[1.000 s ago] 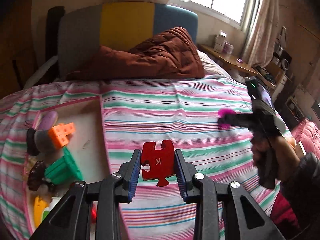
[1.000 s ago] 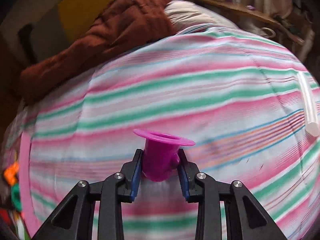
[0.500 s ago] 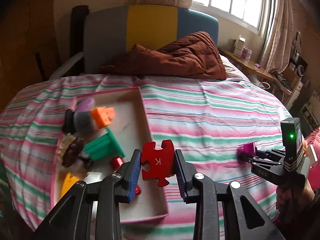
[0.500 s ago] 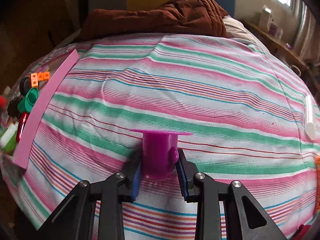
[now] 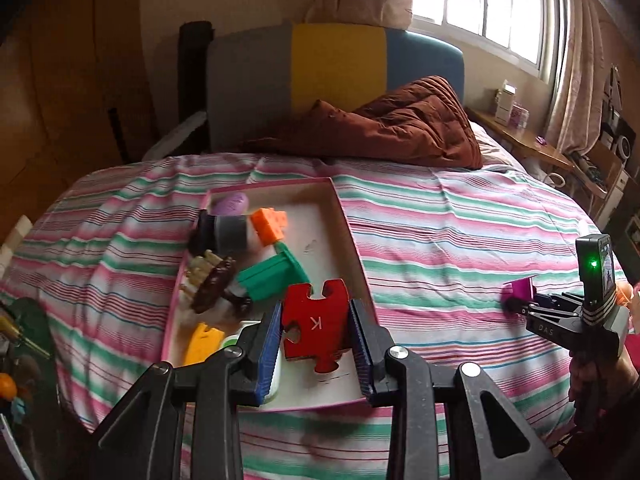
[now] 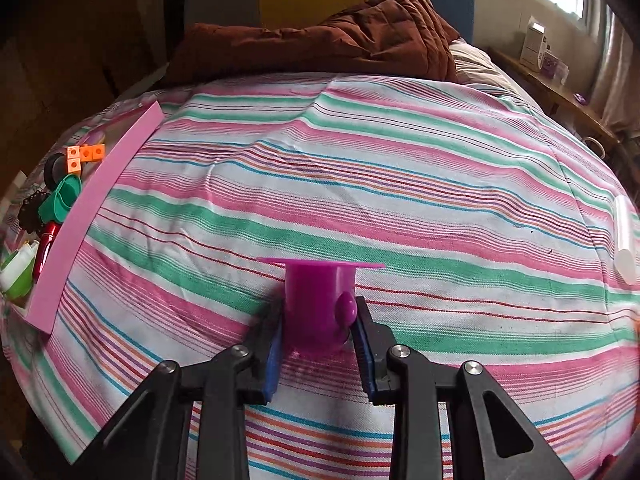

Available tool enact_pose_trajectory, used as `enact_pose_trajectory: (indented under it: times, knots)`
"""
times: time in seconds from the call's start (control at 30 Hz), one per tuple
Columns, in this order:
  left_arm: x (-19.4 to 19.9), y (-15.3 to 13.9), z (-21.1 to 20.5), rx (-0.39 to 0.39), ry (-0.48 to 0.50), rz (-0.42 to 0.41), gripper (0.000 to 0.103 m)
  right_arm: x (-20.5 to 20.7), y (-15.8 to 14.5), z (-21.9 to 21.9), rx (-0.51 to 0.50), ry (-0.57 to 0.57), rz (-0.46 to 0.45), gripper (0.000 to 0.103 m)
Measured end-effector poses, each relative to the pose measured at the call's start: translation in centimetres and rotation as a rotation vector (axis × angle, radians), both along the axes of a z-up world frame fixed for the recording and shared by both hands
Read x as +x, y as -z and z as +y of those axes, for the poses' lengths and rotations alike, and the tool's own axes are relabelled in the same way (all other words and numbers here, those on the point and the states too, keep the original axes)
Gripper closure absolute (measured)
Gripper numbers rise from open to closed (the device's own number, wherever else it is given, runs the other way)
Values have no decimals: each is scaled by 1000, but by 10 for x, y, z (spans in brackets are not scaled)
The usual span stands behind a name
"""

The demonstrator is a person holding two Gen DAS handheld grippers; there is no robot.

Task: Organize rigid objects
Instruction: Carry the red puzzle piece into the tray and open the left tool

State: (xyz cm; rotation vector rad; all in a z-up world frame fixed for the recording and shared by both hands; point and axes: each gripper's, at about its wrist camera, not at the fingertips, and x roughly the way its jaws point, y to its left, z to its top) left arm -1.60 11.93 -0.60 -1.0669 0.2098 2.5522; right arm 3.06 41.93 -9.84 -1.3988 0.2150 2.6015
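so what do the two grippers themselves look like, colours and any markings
Both are black plastic handheld tools with two angled arms, silver pivot bolts and ribbed blue pads on the fingers. The left gripper shows this up close. The right gripper, seen from the side, carries small pale lettering on its body, a block with a lit green light on top, and striped bands below it.

A striped bed (image 5: 460, 232) is carrying a pink box (image 5: 352, 236), a brown quilt (image 5: 404, 132) and a white tube (image 6: 624, 236).
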Motion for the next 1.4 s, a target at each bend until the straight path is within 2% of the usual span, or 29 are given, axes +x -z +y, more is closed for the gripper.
enact_pose_trajectory:
  times: [0.33,0.87,1.1,1.2,1.4]
  knots:
    - [4,-8,-13,-5,-20,29,70,-1,1,-2,14,0,1,71]
    - [-12,-8,-11,-4,-12,24,70,-2,1,-2,24,-4,5,71]
    - [-57,1,-12,125,13,-121,70,-3,1,-2,22,-4,5,71]
    - [-82,3,-5,148,30,-145,70,-3,1,-1,18,-4,6,71]
    - [-126,16,14,137,46,-193,70,-3,1,-1,15,-2,6,71]
